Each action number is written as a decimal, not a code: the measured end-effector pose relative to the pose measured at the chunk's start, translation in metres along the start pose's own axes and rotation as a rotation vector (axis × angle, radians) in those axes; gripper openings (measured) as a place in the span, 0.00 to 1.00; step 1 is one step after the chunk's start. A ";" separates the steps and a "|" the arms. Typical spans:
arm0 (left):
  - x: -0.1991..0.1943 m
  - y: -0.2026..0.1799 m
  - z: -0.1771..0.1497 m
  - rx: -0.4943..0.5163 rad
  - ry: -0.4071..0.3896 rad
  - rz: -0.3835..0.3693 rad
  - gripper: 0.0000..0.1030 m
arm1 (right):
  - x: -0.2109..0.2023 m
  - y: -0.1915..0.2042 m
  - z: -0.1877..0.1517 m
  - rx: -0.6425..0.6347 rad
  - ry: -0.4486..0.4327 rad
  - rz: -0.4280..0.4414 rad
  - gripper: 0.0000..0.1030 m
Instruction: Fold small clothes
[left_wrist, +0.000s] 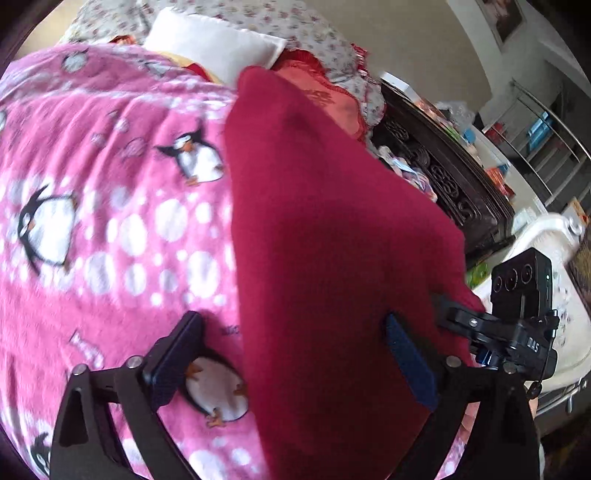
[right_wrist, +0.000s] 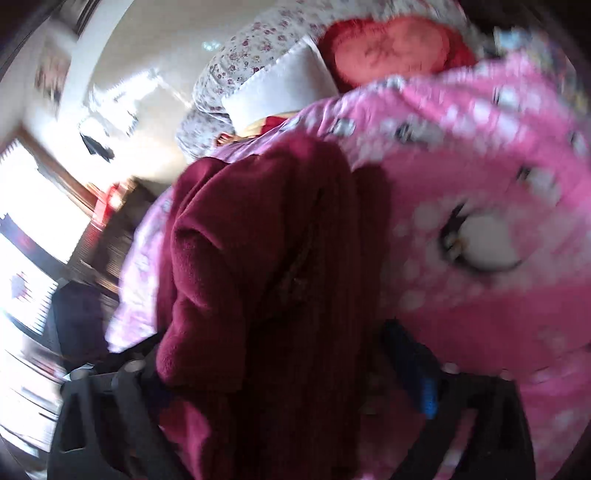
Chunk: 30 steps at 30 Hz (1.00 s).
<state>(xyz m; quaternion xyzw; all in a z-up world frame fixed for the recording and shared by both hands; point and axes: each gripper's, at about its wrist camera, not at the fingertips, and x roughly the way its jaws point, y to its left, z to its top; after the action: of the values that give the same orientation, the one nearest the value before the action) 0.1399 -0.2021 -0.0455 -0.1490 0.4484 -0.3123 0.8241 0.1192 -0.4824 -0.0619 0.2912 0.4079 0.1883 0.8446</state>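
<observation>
Garment: a dark red fleece piece (left_wrist: 332, 240) lies on the bed; in the left wrist view it runs from the upper middle of the frame down to the bottom edge, right of centre. In the right wrist view (right_wrist: 258, 258) it fills the middle and lower middle, bunched into thick folds.
Left gripper (left_wrist: 291, 354): jaws spread wide at the bottom of the left wrist view. One finger (left_wrist: 173, 362) stands over the pink blanket, the blue-padded finger (left_wrist: 410, 362) over the red cloth. The garment's left edge lies between them, and neither pad presses on it.
Right gripper (right_wrist: 284, 373): jaws spread wide at the bottom of the right wrist view, which is blurred. The red cloth lies between them; the left finger is mostly hidden behind a fold, the blue pad (right_wrist: 424, 384) shows at lower right. No pinch can be seen. In the left wrist view this gripper (left_wrist: 509, 332) shows at the right edge, just beside the garment's corner.
Blanket: pink fleece with penguins and white dots (left_wrist: 110, 221) covers the bed under the garment, filling the left half of the left wrist view.
Pillow: white (left_wrist: 214, 40), at the upper middle, beyond the blanket.
Cushion: red with a paler centre (right_wrist: 391, 51), at the top of the right wrist view, beside the pillow.
Floral bedding: (left_wrist: 295, 33) behind both, along the top.
Dark carved furniture: (left_wrist: 443, 177), right of the bed.
</observation>
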 end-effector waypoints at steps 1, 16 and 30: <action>-0.001 -0.004 0.001 0.015 0.009 -0.031 0.63 | -0.004 0.006 -0.002 -0.031 -0.023 -0.007 0.74; -0.114 -0.021 -0.029 0.148 -0.001 0.035 0.46 | -0.041 0.107 -0.055 -0.192 -0.057 0.017 0.53; -0.132 0.043 -0.120 0.067 0.068 0.151 0.53 | 0.018 0.157 -0.162 -0.393 0.050 -0.205 0.59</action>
<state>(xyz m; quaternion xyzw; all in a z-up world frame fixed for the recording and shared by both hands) 0.0035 -0.0791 -0.0490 -0.0764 0.4754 -0.2687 0.8343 -0.0125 -0.2981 -0.0515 0.0734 0.4115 0.1842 0.8896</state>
